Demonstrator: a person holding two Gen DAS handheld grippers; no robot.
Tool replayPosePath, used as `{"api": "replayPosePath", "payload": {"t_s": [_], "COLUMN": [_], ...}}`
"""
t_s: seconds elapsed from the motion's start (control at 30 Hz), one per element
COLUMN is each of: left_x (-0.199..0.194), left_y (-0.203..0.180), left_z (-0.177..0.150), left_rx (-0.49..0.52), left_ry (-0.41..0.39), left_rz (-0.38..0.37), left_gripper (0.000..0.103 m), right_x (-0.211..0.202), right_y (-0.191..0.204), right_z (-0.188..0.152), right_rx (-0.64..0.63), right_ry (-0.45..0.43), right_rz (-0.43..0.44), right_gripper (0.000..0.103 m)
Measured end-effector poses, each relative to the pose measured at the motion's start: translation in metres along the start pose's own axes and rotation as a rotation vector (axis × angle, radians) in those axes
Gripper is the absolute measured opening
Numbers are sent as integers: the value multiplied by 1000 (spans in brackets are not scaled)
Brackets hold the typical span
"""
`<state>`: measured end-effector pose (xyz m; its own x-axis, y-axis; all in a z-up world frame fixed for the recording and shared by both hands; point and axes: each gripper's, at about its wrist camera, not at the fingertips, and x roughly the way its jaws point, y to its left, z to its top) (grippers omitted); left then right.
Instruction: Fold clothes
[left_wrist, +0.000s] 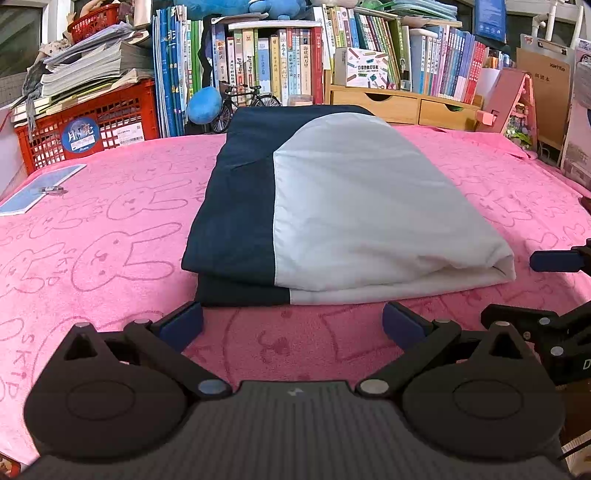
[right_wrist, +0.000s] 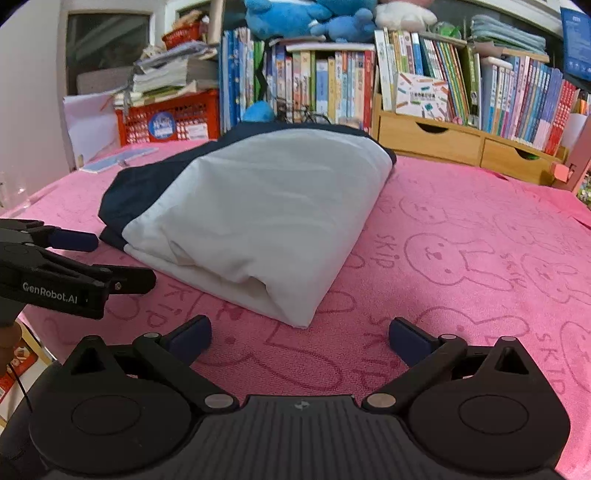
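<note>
Garment (left_wrist: 343, 206) lies folded in a thick rectangular bundle mid-counter on pink bunny-print towel (left_wrist: 110, 236): navy panel on its left, white/pale grey panel on its right w/ soft creases, layers stacked at near edge, rounded fold at near right corner. Left tongs (left_wrist: 293, 325) spread wide, nothing held, blue pads just short of bundle's near edge, not touching; right tongs (right_wrist: 300, 339) likewise wide apart & empty, near the white corner, low over towel. Behind bundle: bookshelf (left_wrist: 266, 62), red crate (left_wrist: 92, 125) at far left, wooden drawers (left_wrist: 399, 105) at far right.
</note>
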<state>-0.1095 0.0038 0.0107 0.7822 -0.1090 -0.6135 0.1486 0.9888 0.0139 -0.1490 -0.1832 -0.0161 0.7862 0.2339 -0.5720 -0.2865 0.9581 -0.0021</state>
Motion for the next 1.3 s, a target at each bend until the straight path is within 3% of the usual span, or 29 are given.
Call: {"api": "replayPosePath", "payload": {"t_s": [1.3], "left_x": [-1], "left_y": [2], "left_z": [-1], "left_rx": [-6], "left_ry": [8], "left_rz": [4], "left_gripper": [103], "right_x": [0], "right_y": [-1], "right_z": [-4], "right_rx": [7], "right_ry": [-10], "right_rz": [11], "right_gripper": [103]}}
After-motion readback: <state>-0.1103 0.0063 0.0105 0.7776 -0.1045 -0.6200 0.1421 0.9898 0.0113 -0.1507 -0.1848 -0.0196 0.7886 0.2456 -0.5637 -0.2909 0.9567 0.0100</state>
